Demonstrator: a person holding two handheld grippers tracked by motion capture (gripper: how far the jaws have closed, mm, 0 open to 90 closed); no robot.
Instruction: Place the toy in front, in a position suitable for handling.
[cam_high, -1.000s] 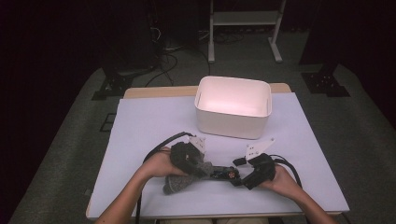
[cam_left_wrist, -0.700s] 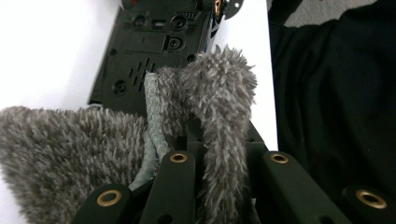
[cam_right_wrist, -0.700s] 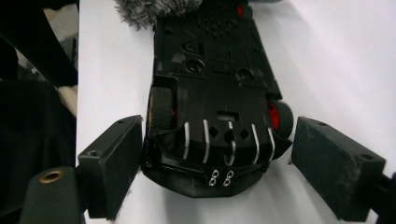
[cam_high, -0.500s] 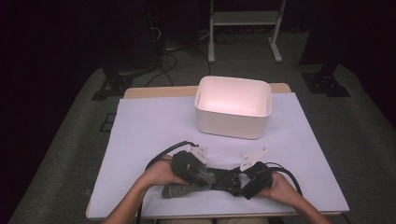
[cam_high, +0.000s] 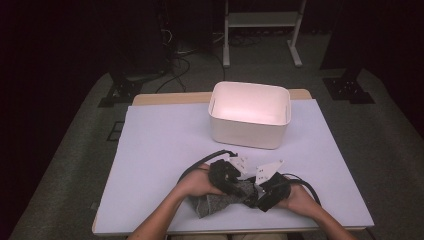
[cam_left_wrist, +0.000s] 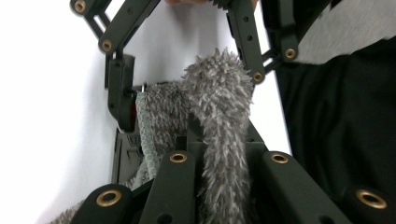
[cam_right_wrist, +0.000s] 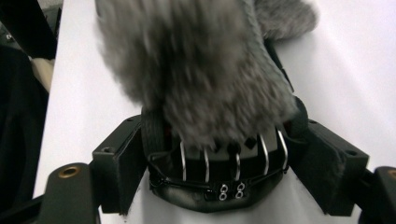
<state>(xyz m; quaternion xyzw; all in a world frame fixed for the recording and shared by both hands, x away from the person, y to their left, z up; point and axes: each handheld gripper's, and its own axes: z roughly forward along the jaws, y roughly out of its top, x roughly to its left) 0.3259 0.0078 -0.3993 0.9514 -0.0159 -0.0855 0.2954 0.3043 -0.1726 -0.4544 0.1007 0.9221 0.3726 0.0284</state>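
High view recorded, largest first: a table (cam_high: 165, 150) under a pale sheet, standing on grey floor. A white bin (cam_high: 249, 115) sat at the far middle of the table, open side up. Both of the person's forearms came in at the near edge, meeting close together near the middle.

Grey fuzzy cloth (cam_high: 220, 202) lay bunched on the sheet at the near edge, between the two tools and well apart from the bin.

Left gripper (cam_high: 231, 186), on the cloth's left side, was clenched on a fold of the cloth (cam_left_wrist: 219, 116); the left gripper view showed the pile squeezed up between its black jaws.

Right gripper (cam_high: 261, 196), just right of the cloth, touched it; the right gripper view showed the cloth (cam_right_wrist: 201, 74) blurred across its jaws, and whether they pinched it could not be told.
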